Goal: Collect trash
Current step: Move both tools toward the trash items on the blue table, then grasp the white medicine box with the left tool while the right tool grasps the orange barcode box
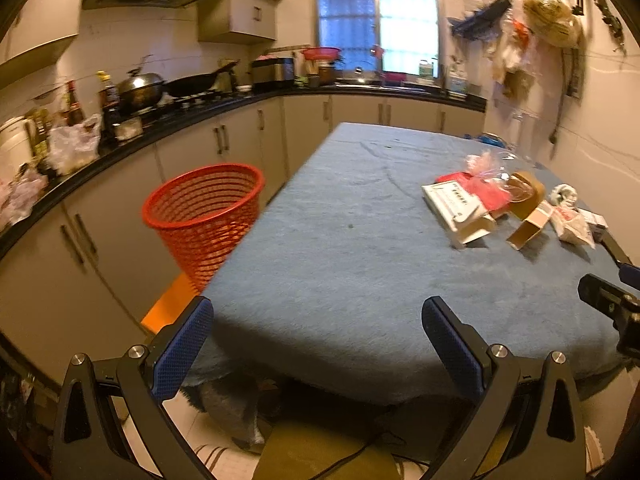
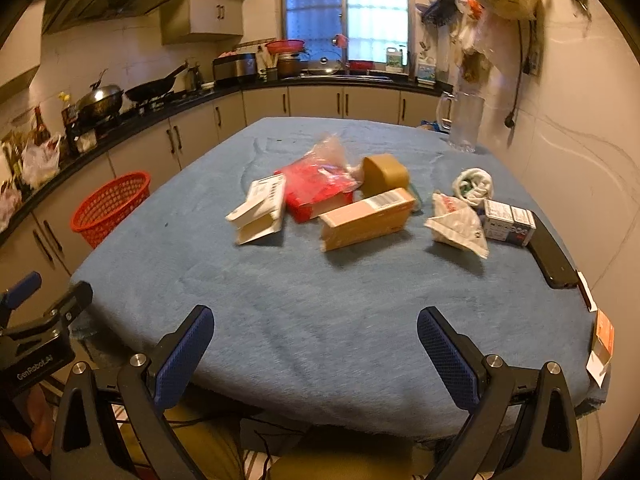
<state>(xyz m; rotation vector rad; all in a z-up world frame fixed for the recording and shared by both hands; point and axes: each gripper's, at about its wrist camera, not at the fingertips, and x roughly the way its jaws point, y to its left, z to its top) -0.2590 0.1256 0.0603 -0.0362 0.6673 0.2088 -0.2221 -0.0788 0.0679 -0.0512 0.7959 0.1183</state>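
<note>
Both the left gripper (image 1: 318,342) and right gripper (image 2: 315,350) are hovering wide apart, empty, facing boxes (image 2: 366,218) littering the blue-covered counter (image 2: 280,300) beside the red wastebasket (image 1: 202,216).

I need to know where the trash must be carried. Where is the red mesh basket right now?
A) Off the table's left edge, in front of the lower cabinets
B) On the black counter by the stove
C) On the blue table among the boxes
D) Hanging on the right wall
A: the red mesh basket stands beyond the left edge of the blue table, in front of the lower cabinets, apart from the boxes.
</note>
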